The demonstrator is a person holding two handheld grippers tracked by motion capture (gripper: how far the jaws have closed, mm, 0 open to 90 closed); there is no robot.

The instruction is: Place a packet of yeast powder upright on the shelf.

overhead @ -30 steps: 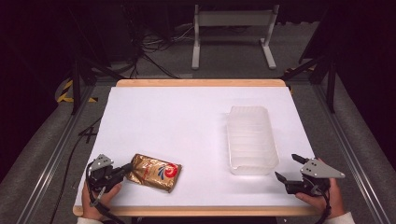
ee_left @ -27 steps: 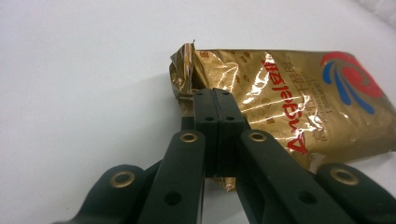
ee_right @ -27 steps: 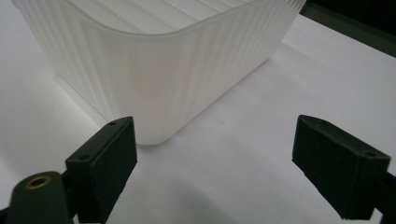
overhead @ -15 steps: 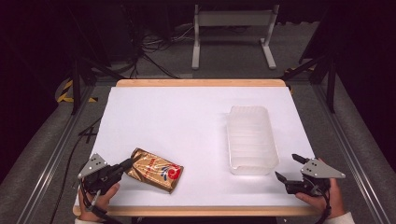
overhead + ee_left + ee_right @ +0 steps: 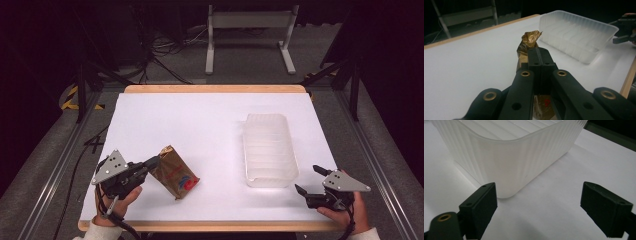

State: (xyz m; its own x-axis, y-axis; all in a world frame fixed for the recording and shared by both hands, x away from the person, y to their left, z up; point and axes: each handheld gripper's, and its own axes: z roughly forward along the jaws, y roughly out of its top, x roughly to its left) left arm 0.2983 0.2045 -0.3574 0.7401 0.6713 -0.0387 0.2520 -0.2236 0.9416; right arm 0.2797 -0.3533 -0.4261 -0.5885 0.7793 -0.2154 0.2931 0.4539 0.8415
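The gold snack packet (image 5: 175, 171) sits at seven o'clock on my white table (image 5: 200, 130), pinched at its crimped end by my left gripper (image 5: 150, 163), jaws clamped tight on it. Dark floor, cables and a grey metal stand (image 5: 248, 30) lie beyond at twelve. The clear ribbed tub (image 5: 269, 150) rests at four o'clock, with my right gripper (image 5: 307, 180) near its corner, jaws wide apart and holding nothing.

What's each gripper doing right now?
Left gripper: shut on the gold packet.
Right gripper: open, holding nothing, near the plastic tub.
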